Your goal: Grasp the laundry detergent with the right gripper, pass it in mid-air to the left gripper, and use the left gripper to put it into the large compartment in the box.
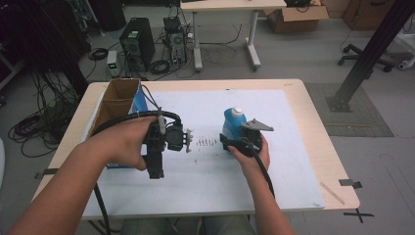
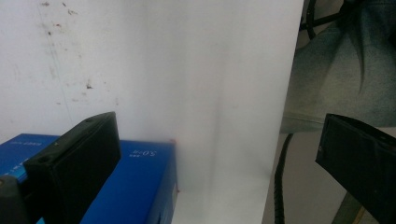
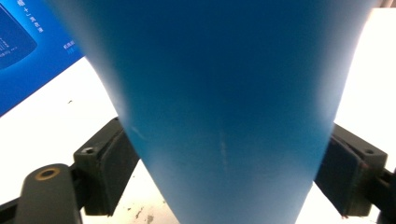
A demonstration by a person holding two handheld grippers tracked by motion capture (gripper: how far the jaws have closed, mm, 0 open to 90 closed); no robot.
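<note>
Blue bottle (image 1: pixel 233 125) stands upright on the white mat (image 1: pixel 293 161), between the right gripper (image 1: pixel 241 142) jaws, both pads pressed against its sides. Left gripper (image 1: pixel 187 138) hangs wide open beside it

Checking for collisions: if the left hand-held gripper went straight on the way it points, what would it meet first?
Probably the white mat on the table: the left hand-held gripper has open jaws with nothing between them, and the blue box lies just beside the line, though depth is unclear.

Smooth blue plastic bottle (image 3: pixel 224 93); matt white sheet (image 1: pixel 205 171); brown cardboard box (image 1: pixel 117 100)
</note>
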